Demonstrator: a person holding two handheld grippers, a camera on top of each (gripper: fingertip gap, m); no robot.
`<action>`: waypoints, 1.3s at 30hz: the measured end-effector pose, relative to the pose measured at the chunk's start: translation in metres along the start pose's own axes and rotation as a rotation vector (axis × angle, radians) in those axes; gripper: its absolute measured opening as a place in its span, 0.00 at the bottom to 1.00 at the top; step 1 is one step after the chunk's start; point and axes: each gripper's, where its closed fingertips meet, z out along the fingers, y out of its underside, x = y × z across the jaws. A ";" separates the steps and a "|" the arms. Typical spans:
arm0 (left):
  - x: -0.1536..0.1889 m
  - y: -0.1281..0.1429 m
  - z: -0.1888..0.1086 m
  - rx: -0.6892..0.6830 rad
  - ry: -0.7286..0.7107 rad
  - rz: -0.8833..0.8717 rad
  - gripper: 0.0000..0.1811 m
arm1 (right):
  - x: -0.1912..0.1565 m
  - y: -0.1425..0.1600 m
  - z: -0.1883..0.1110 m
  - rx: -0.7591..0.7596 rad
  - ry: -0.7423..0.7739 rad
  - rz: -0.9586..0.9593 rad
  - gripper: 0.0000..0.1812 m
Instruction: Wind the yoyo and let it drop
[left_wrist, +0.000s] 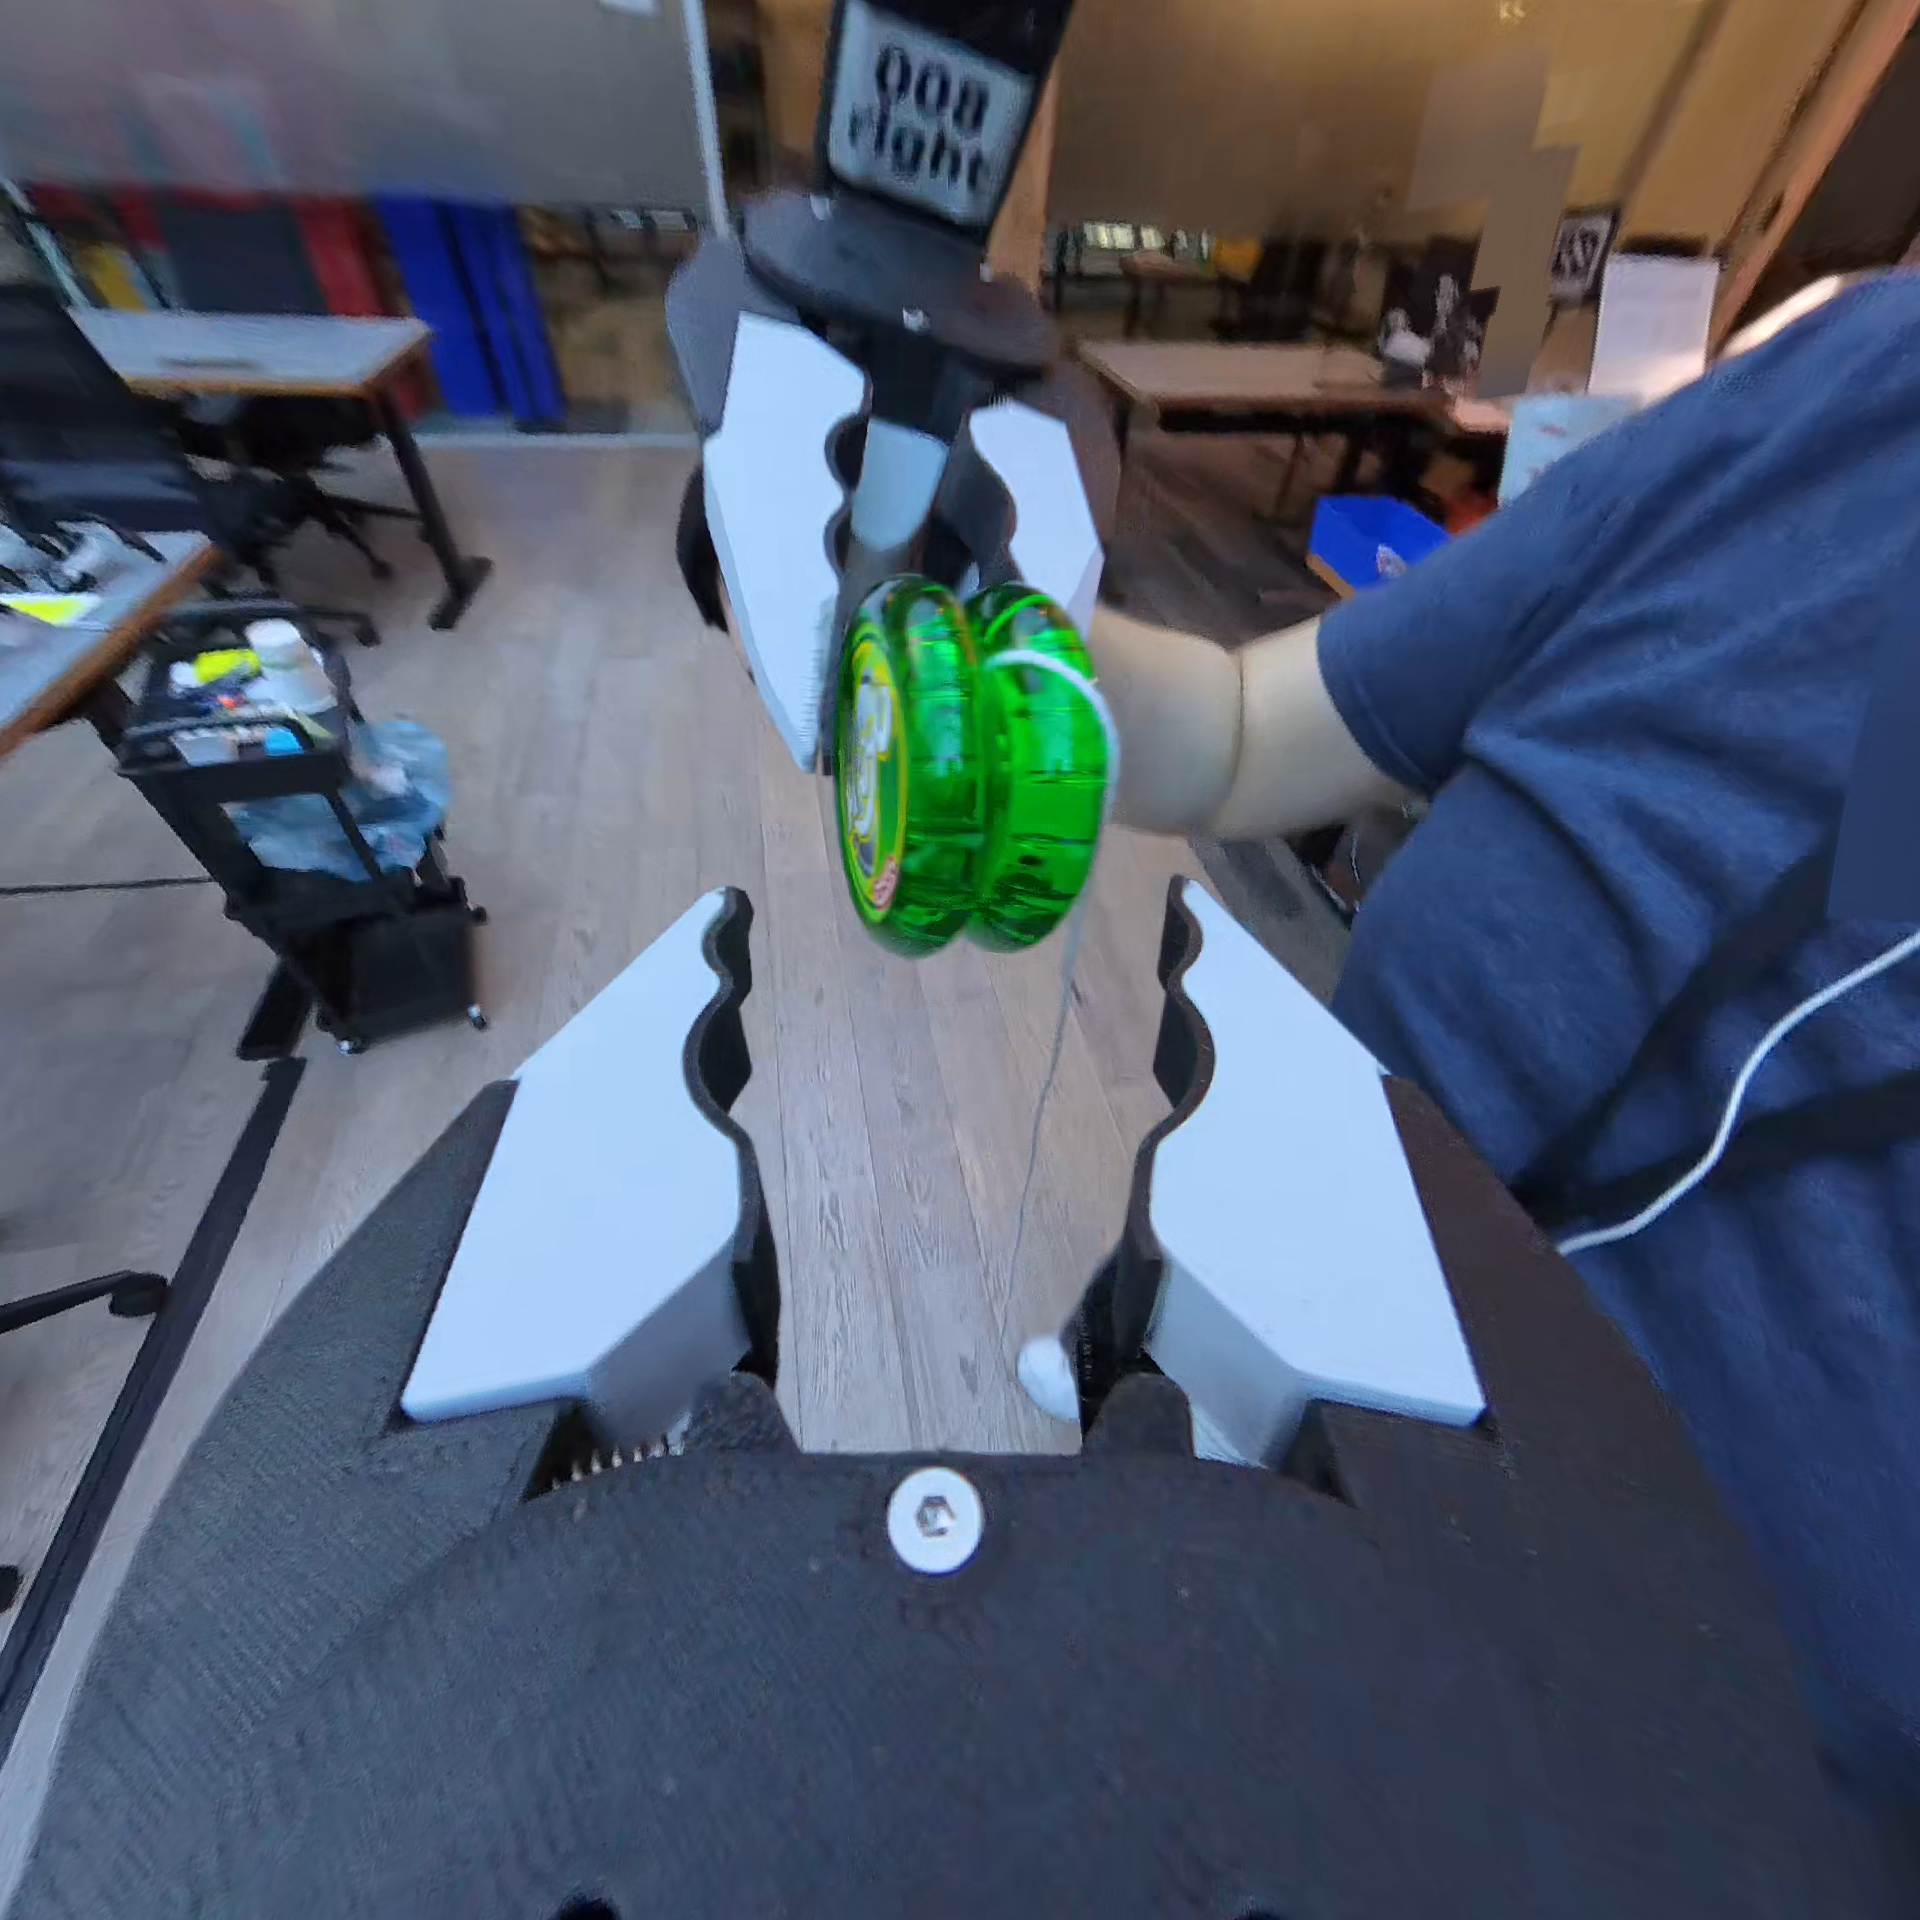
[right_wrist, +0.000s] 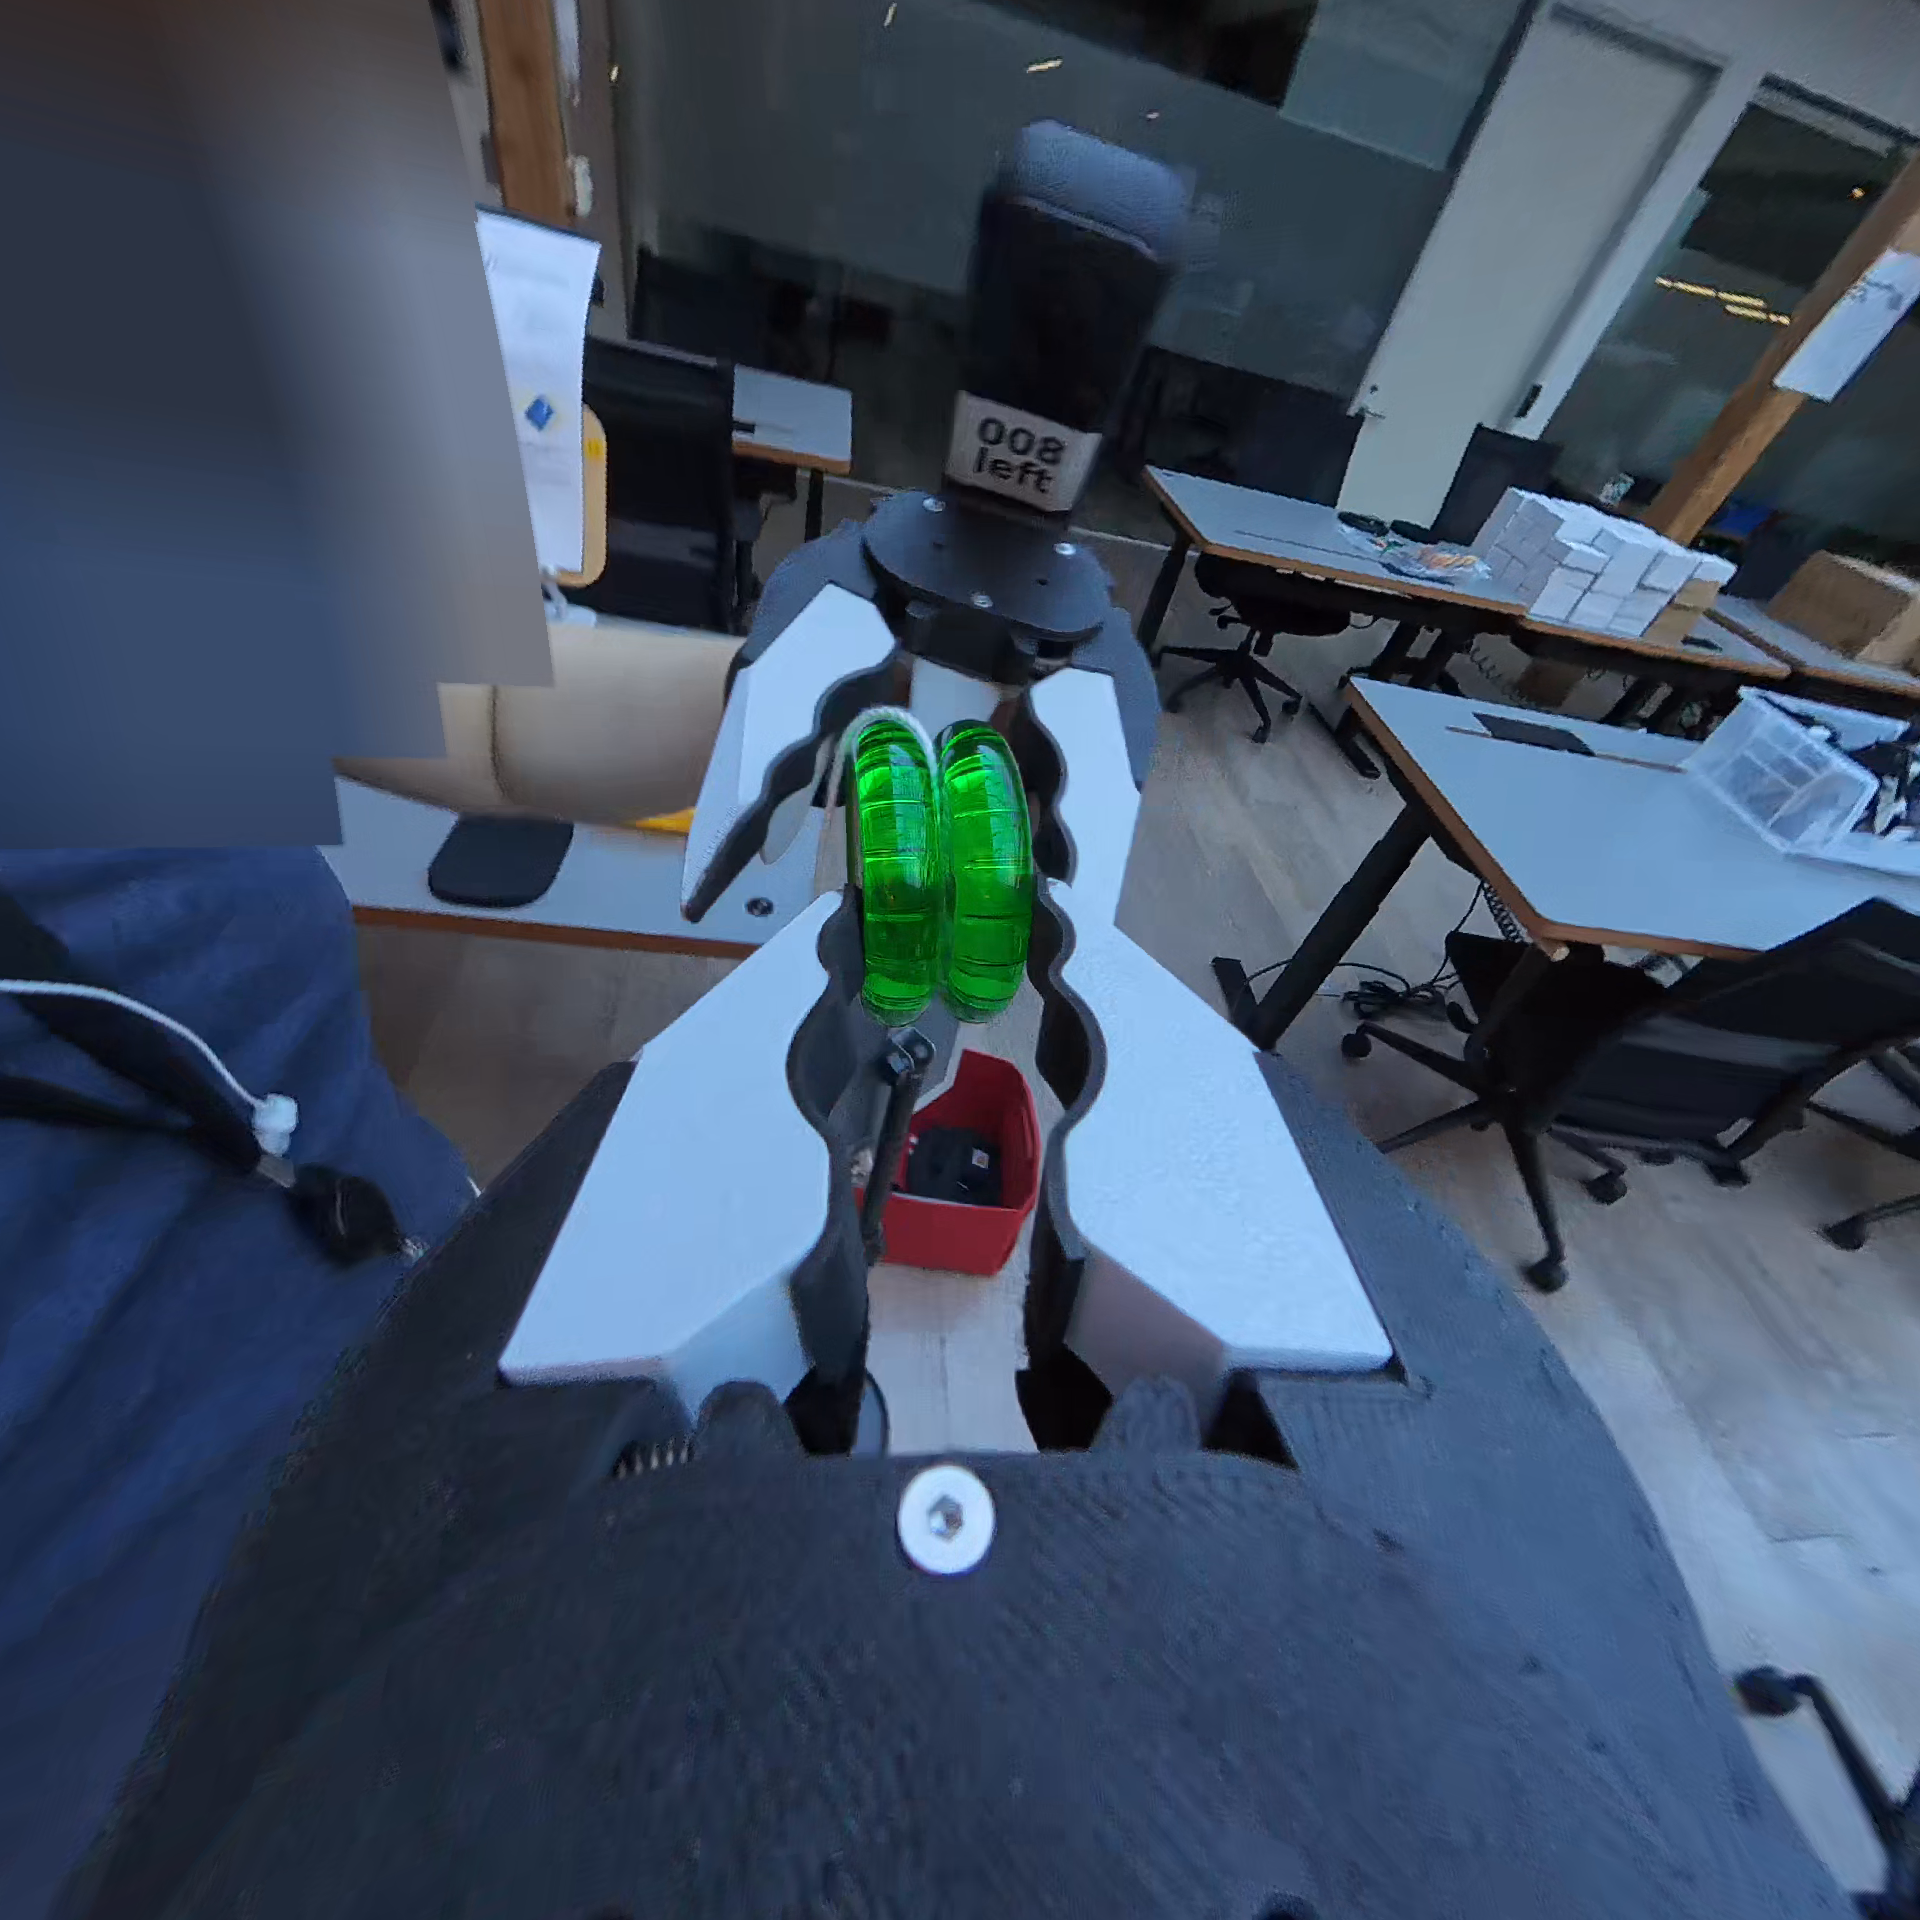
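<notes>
A clear green yoyo (left_wrist: 966, 769) hangs in the air between the two grippers, which face each other. My right gripper (right_wrist: 945, 909) is shut on the yoyo (right_wrist: 940, 873), one fingertip on each face. In the left wrist view the right gripper (left_wrist: 935, 675) comes in from above. A thin white string (left_wrist: 1039, 1143) leaves the groove, crosses one half and hangs down between my left fingers. My left gripper (left_wrist: 956, 899) is open and empty, its tips just below the yoyo and not touching it. Its white fingers (right_wrist: 758, 727) show behind the yoyo.
A person in a blue shirt (left_wrist: 1662, 831) stands close at the right. A black cart (left_wrist: 301, 790) and desks (left_wrist: 260, 353) stand at the left over a wood floor. A red bin (right_wrist: 966, 1184) sits on the floor below. Tables (right_wrist: 1558, 831) and chairs (right_wrist: 1610, 1060) lie beyond.
</notes>
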 end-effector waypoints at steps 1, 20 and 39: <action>0.000 -0.008 -0.003 0.079 -0.028 -0.015 0.43 | 0.004 -0.001 -0.003 0.027 0.015 0.067 0.17; -0.005 0.016 0.000 0.320 -0.018 -0.218 0.07 | 0.011 0.021 -0.007 0.034 0.013 0.475 0.17; -0.028 -0.019 -0.007 0.397 -0.189 -0.198 0.39 | 0.032 0.012 -0.004 0.582 -0.145 0.706 0.16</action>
